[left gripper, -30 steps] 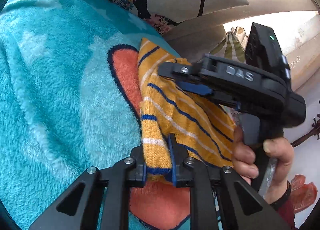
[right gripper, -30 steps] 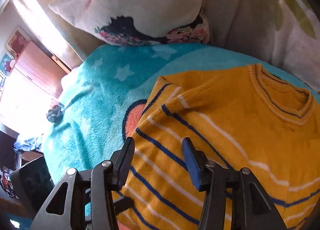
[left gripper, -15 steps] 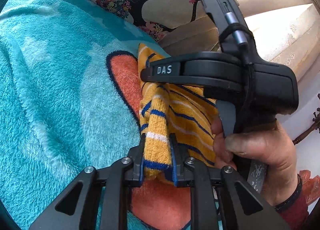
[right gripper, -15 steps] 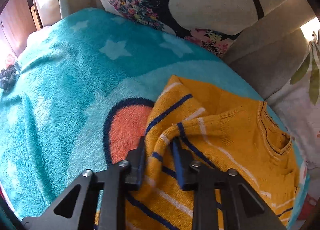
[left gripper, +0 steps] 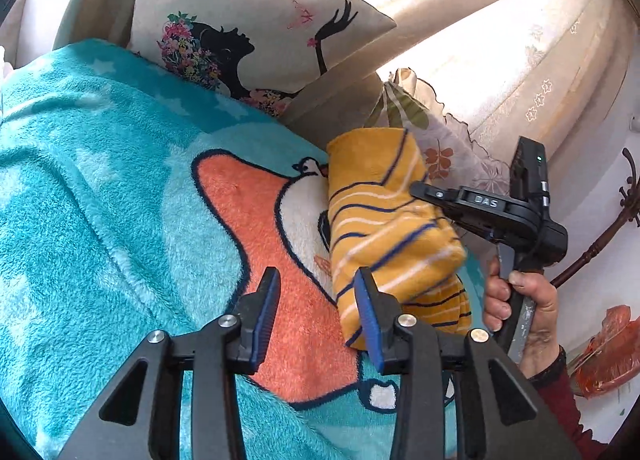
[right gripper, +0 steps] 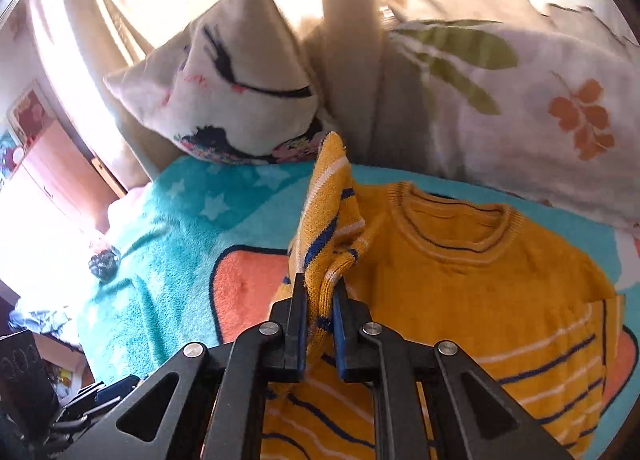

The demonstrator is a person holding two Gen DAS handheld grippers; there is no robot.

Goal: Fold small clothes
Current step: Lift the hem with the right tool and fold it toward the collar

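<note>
A yellow sweater (right gripper: 480, 284) with blue and white stripes lies on a teal fleece blanket (left gripper: 100, 200), its collar toward the pillows. My right gripper (right gripper: 320, 284) is shut on a bunched fold of its striped left edge and holds that fold raised above the sweater's body. In the left wrist view the sweater (left gripper: 380, 228) is a folded bundle at the right, with a person's hand (left gripper: 516, 300) on the right gripper's handle behind it. My left gripper (left gripper: 317, 280) is just left of the bundle. Its jaws are opening, with only the blanket's orange patch between them.
A pillow with a black silhouette print (left gripper: 248, 32) and a leaf-print pillow (right gripper: 520, 92) lean against the sofa back beyond the sweater. A small dark object (right gripper: 105, 260) lies on the blanket's far left. Bright curtains hang behind.
My left gripper has let go of the sweater's hem, opened and drawn back upward. My right gripper has closed on the sweater's edge and lifted it, carrying it over toward the right.
</note>
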